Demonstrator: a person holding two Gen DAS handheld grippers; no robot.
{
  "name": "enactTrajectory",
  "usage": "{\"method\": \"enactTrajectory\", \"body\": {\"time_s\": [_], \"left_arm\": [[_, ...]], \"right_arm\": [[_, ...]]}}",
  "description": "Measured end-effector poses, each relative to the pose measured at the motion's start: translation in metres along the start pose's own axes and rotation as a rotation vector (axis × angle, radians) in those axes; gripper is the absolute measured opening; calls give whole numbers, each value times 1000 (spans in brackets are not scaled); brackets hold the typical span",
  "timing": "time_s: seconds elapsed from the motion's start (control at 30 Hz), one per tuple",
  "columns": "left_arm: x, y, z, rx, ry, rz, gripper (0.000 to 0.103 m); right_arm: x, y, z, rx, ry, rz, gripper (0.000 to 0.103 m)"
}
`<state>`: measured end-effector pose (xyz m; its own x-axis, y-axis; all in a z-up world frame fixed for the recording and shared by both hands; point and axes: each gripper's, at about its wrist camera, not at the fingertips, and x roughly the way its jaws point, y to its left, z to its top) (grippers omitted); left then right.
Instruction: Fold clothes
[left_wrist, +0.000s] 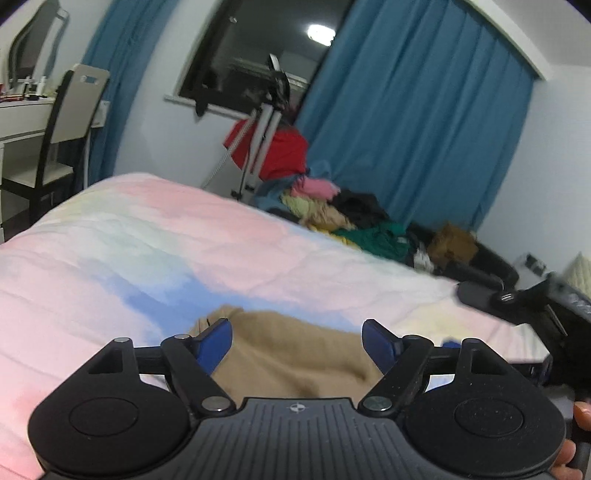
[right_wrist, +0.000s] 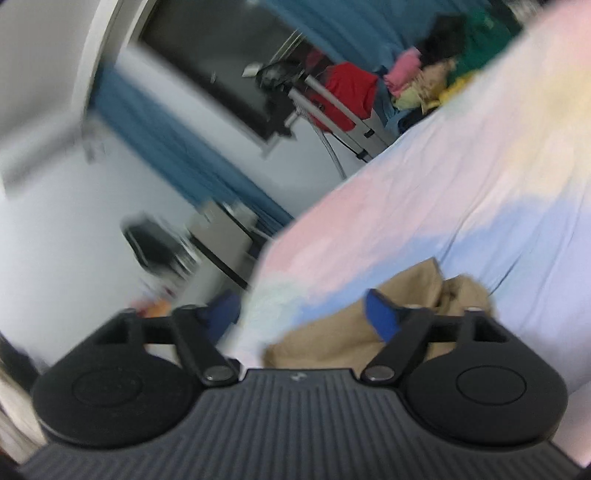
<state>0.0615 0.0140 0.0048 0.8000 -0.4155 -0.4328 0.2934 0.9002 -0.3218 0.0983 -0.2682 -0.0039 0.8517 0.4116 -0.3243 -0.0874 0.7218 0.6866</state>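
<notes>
A tan garment (left_wrist: 291, 358) lies crumpled on the pastel bed cover (left_wrist: 155, 243). My left gripper (left_wrist: 297, 341) is open, its blue pads wide apart just above the garment, holding nothing. In the right wrist view the same tan garment (right_wrist: 369, 332) lies on the bed cover (right_wrist: 461, 177) near its edge. My right gripper (right_wrist: 303, 314) is open and empty, tilted, with its right pad (right_wrist: 382, 314) over the garment and its left pad past the bed's edge. The right gripper's body also shows at the right of the left wrist view (left_wrist: 524, 299).
A pile of mixed clothes (left_wrist: 347, 210) lies at the bed's far side by blue curtains (left_wrist: 413, 118). A tripod (left_wrist: 262, 136) with a red garment (left_wrist: 280, 151) stands under the dark window. A chair (left_wrist: 62, 129) and white desk (left_wrist: 22, 118) stand at left.
</notes>
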Motion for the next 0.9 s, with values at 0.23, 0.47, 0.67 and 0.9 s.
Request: {"method": "enactTrajectory", "body": {"time_s": [0.23,0.47,0.67,0.9], "left_arm": [[21,-4,-16,122,129,48,74],[45,9,-34,160,170,58,73],[42,10,-36,158,163,70,72],[5,-11,-32,188,129,81,72]], "right_arm": [[52,3,-2,-172,157,-170,31],[98,-21,-12,-237,198,-290,28],[84,-11,-16,-259,175,-294,31],[23,24,-27,-280,107,-268,35]]}}
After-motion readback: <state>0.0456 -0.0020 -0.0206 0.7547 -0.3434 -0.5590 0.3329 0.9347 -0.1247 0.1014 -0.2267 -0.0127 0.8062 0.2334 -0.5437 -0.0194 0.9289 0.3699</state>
